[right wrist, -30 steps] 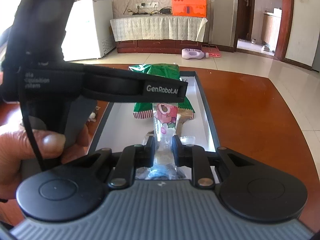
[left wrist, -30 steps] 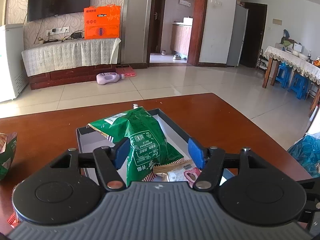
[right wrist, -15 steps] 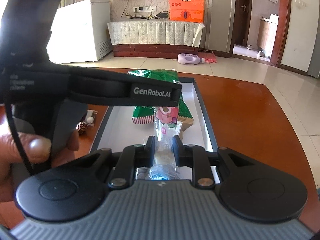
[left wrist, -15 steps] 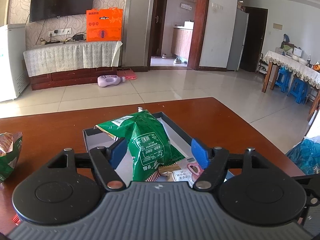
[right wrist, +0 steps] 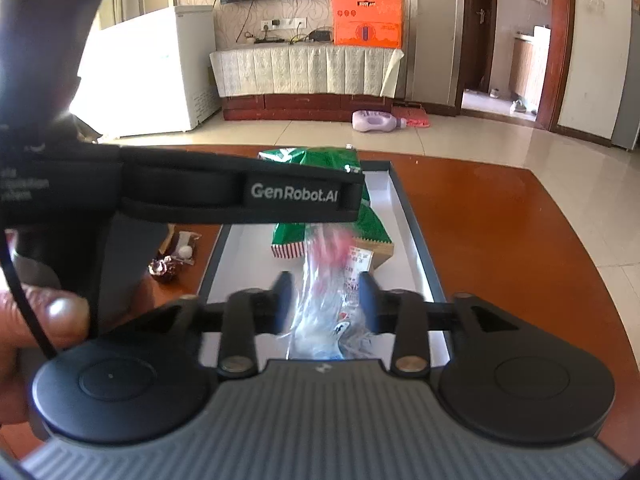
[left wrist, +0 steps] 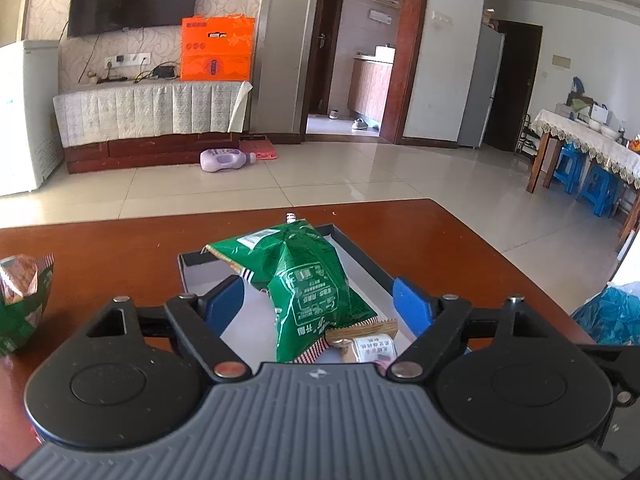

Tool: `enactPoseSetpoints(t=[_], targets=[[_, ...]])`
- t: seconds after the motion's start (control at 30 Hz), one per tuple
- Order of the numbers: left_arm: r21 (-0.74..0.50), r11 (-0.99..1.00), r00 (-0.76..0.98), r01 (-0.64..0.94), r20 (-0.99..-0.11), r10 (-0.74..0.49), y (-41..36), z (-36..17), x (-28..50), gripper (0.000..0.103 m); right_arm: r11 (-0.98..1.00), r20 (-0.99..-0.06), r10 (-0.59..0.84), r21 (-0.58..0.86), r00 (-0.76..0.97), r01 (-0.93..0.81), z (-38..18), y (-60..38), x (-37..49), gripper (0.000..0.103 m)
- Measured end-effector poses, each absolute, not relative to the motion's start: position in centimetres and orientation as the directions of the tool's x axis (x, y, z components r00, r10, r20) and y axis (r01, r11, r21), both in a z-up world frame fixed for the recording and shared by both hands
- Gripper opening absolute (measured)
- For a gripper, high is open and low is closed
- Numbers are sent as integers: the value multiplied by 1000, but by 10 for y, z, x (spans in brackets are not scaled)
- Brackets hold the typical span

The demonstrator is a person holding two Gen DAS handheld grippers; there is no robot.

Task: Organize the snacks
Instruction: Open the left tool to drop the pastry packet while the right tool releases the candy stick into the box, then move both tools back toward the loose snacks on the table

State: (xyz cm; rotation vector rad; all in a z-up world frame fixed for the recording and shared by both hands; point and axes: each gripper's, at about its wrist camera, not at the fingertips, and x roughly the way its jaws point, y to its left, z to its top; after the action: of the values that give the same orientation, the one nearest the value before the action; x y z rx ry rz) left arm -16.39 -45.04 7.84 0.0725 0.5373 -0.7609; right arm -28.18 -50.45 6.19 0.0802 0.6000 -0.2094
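A green snack bag (left wrist: 308, 284) lies in a dark-rimmed white tray (left wrist: 362, 258) on the wooden table. My left gripper (left wrist: 320, 304) is open above the tray, its blue pads either side of the bag without touching it. In the right wrist view my right gripper (right wrist: 324, 294) is open over the tray (right wrist: 416, 240). A clear packet with pink print (right wrist: 330, 280) lies between its fingers, blurred. The green bag (right wrist: 320, 160) lies beyond it, partly hidden by the left gripper's strap.
Another green and red bag (left wrist: 20, 300) lies on the table at the left. Small wrapped sweets (right wrist: 176, 256) lie left of the tray. A blue plastic bag (left wrist: 608, 316) is at the table's right edge. The left hand and strap (right wrist: 240, 196) block the left side.
My right gripper has opened and let go of the clear pink packet, which now sits in the tray. My left gripper has pulled back and risen slightly, still open.
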Motion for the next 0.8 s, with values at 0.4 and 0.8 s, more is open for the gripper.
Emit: enactPoseSetpoints(t=[0.4, 0.8], targets=[[-103, 736, 605, 669, -500, -619, -436, 77, -169, 86, 977, -561, -176, 1, 809, 214, 67, -501, -285, 63], [-80, 759, 636, 646, -494, -593, -414, 90, -183, 86, 973, -548, -188, 6, 815, 229, 72, -498, -289, 63]])
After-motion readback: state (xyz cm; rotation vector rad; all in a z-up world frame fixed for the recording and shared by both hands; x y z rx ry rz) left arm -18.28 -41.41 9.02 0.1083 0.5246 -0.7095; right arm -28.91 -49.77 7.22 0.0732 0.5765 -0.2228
